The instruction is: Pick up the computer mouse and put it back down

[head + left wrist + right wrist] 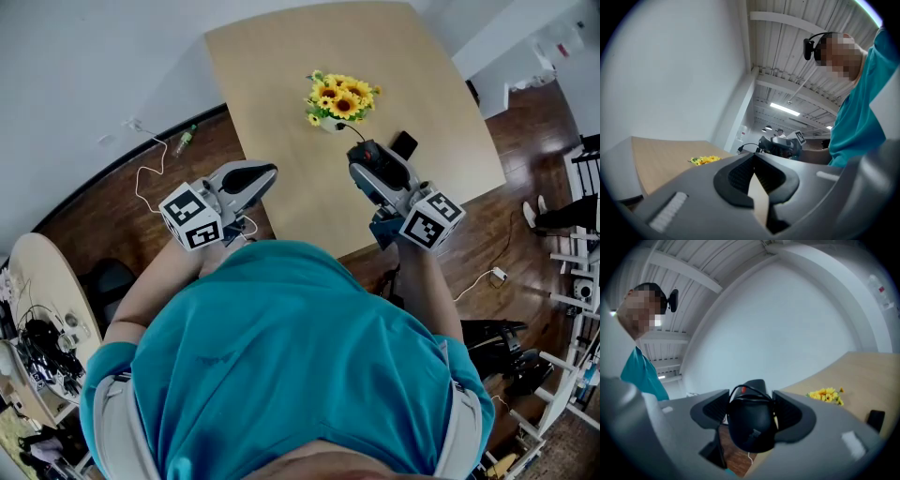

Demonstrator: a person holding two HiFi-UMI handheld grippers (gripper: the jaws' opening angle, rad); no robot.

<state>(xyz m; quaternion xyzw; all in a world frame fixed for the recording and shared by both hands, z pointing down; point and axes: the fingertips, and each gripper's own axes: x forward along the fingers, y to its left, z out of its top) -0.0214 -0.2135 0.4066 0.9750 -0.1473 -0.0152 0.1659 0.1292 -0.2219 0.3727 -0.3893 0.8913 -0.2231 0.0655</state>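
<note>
I am gripping the black computer mouse (pixel 752 420) in my right gripper (pixel 364 161) jaws, lifted over the bench's (pixel 281 75) near edge. My left gripper (pixel 261 174) jaws are closed and empty. Judgement: pick-up complete. The next move calls for lowering the mouse level, then releasing.

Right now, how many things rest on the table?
2: flowers, centre; a flat black thing to their right. The mouse is held in the right claw, which may hide more.

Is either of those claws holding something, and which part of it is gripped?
The right claw holds the black computer mouse, pinched across its two sides. The left claw is shut with nothing in it.
</note>
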